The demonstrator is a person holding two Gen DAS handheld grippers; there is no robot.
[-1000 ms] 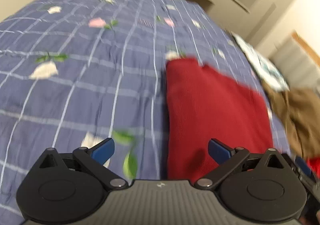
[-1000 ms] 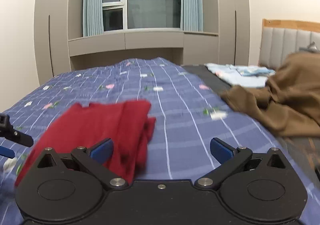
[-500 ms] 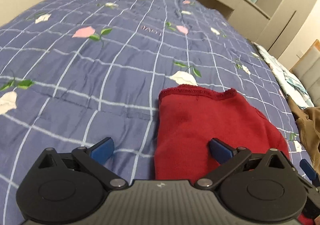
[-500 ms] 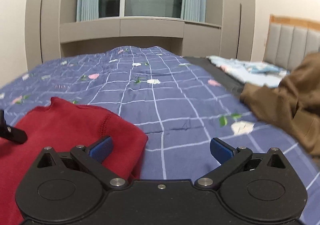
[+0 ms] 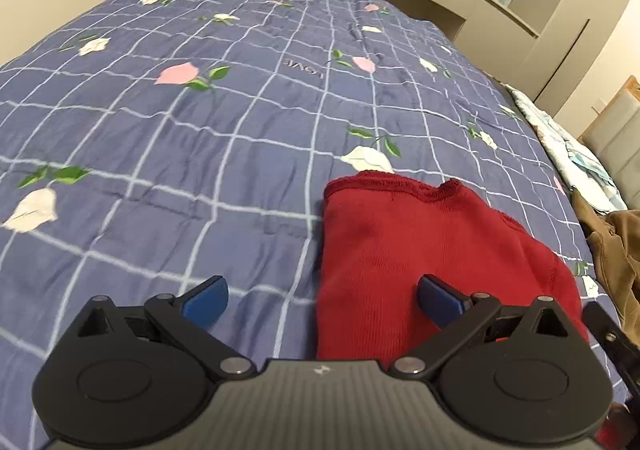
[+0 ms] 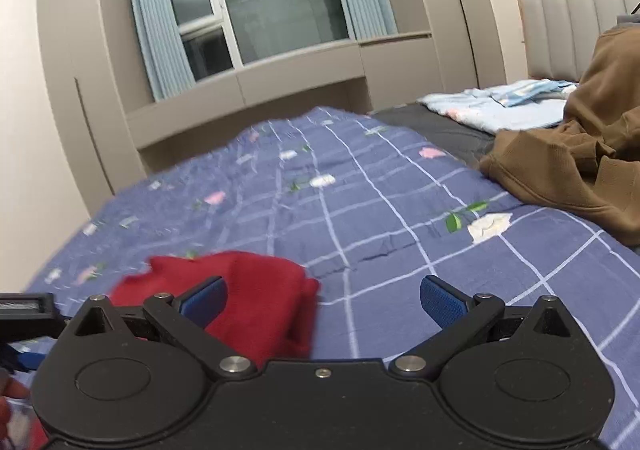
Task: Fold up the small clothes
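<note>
Landmark: the red garment [image 5: 432, 258], lying in a folded stack on the bed quilt [image 5: 200, 130].
Left claw [image 5: 322, 292]: spread wide, empty; its right finger is seen over the garment's near part, its left finger over the quilt just beside the garment's left edge.
Right claw [image 6: 322, 296]: spread wide, empty; its left finger is seen in front of the garment's right end.
Step in hand: the fold is judged largely made, with the garment released.
Next move: a fresh grip on an edge, or a turn to another piece, is judged to be required.
Brown garment [image 6: 580, 170]: heaped well right of the red garment.
Containers: none are seen.
</note>
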